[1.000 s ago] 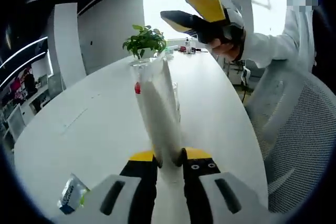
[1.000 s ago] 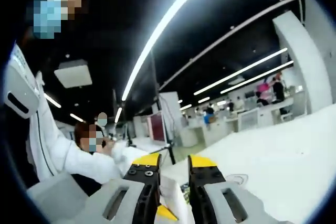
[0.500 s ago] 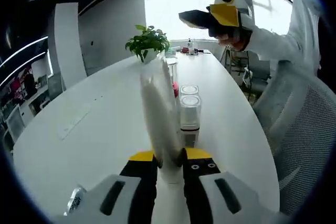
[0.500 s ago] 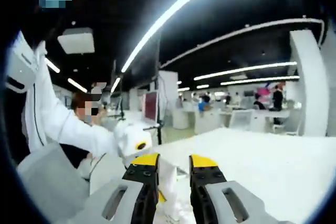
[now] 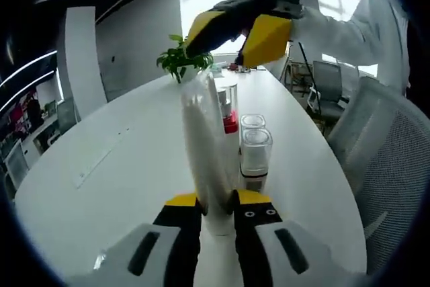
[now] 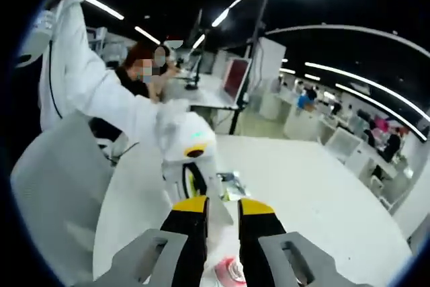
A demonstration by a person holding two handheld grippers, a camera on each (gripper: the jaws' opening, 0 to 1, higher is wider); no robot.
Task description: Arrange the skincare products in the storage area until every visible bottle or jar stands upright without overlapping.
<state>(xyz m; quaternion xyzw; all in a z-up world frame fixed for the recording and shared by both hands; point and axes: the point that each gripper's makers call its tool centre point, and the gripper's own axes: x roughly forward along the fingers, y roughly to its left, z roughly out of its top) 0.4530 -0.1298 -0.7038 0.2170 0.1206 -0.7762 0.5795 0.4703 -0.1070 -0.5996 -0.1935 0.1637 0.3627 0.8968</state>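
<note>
Left gripper [image 5: 217, 201]: jaws closed on the base end of a white tube [image 5: 203, 140], which leans away over the white table [image 5: 121, 166]. Grip is low, so the tube's long upper part is unsupported.

Right gripper [image 5: 236, 37]: hangs above the tube's far end, approx. over it, jaws apart by a moderate gap. In the right gripper view its tips [image 6: 216, 208] straddle the tube [image 6: 216, 196] from above; contact cannot be confirmed, and nothing is seen held.

Other products: two clear jars [image 5: 255, 156] stand upright just right of the tube, and a bottle with a red collar [image 5: 228, 109] stands behind it. A small packet [image 5: 101, 261] lies flat near the left edge.

Assessment, step in hand: standing the tube upright.
- Recommend steadying the top w/ the right gripper before the left lets go.
- Set down left of the jars, w/ a clear gap.
- Risk: tube is narrow, likely tips; a fall would hit the jars.
</note>
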